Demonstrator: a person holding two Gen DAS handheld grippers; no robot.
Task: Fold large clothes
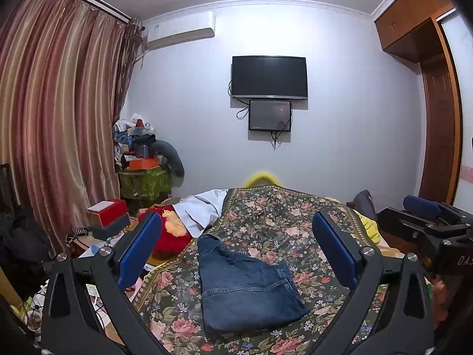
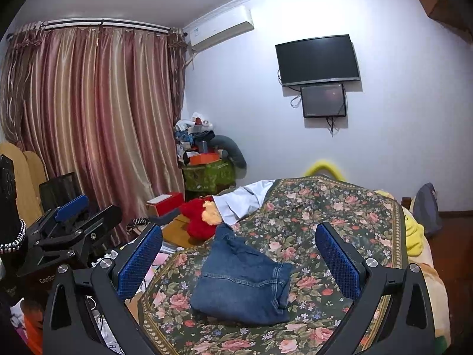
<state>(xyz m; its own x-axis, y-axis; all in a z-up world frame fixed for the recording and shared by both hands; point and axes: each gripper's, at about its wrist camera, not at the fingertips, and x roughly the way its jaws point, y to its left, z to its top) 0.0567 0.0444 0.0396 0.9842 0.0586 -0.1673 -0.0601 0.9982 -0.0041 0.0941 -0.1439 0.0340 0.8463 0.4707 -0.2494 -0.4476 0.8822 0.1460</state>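
A pair of blue jeans point(image 1: 245, 290) lies folded into a compact bundle on the floral bed cover point(image 1: 283, 216); it also shows in the right wrist view point(image 2: 242, 287). My left gripper point(image 1: 236, 248) is open and empty, held above and in front of the jeans, its blue pads point(image 1: 139, 251) wide apart. My right gripper point(image 2: 239, 254) is open and empty too, hovering over the jeans from the right side. The right gripper's body shows at the right edge of the left wrist view point(image 1: 428, 224), and the left gripper's body at the left of the right wrist view point(image 2: 68, 222).
A white garment point(image 1: 201, 210) and a red plush cushion point(image 1: 171, 233) lie at the bed's far left. A red box point(image 1: 108, 211) and clutter stand beside the bed by the striped curtain point(image 1: 59, 118). A TV point(image 1: 269, 77) hangs on the far wall. A wooden wardrobe point(image 1: 437, 118) stands at right.
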